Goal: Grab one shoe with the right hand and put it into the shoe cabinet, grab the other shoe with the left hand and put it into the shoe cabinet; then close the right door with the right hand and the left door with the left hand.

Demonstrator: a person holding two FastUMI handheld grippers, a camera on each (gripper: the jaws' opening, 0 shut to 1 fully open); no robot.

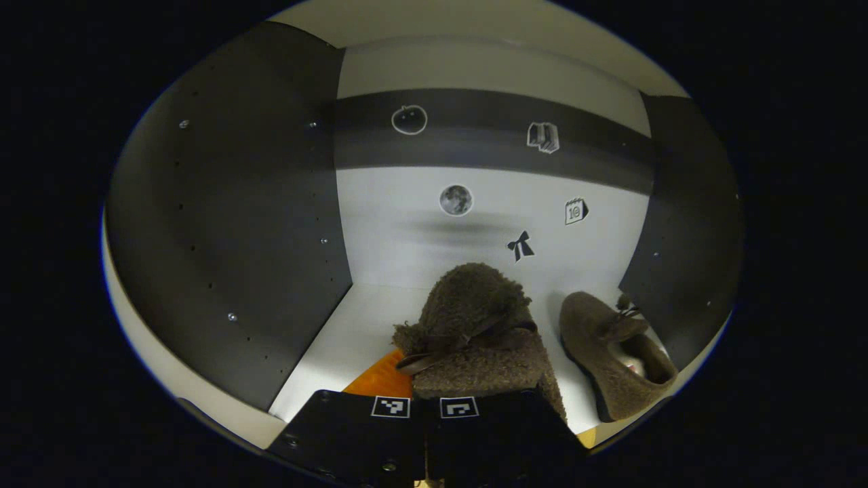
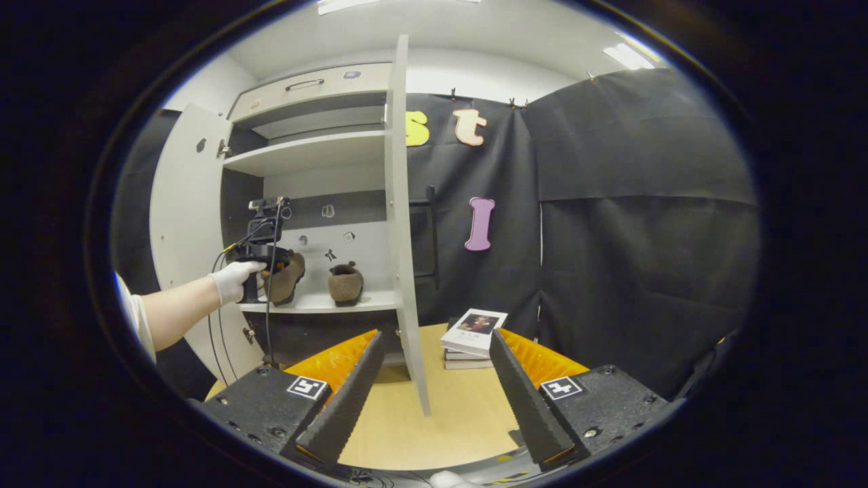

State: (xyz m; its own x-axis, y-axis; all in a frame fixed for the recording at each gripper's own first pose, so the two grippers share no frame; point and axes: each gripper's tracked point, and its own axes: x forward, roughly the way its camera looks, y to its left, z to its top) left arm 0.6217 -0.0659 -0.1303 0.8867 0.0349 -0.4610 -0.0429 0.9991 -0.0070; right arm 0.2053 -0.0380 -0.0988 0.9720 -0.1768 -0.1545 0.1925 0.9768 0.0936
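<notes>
Left gripper clamps fuzzy shoe inside cabinet, beside second shoe; right gripper wide, empty

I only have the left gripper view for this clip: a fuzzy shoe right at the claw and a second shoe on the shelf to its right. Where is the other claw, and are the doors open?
Observer: The right claw is open and holds nothing, back from the cabinet, over a wooden table.
Operator: And the doors?
Observer: Both are open. The right door stands edge-on straight ahead of that claw; the left door is swung wide.
Operator: Anything near the right door's path?
Observer: A stack of books lies on the table just right of that door.
Operator: Who holds the left claw?
Observer: A gloved hand, reaching it to the shelf with the shoe.
</notes>
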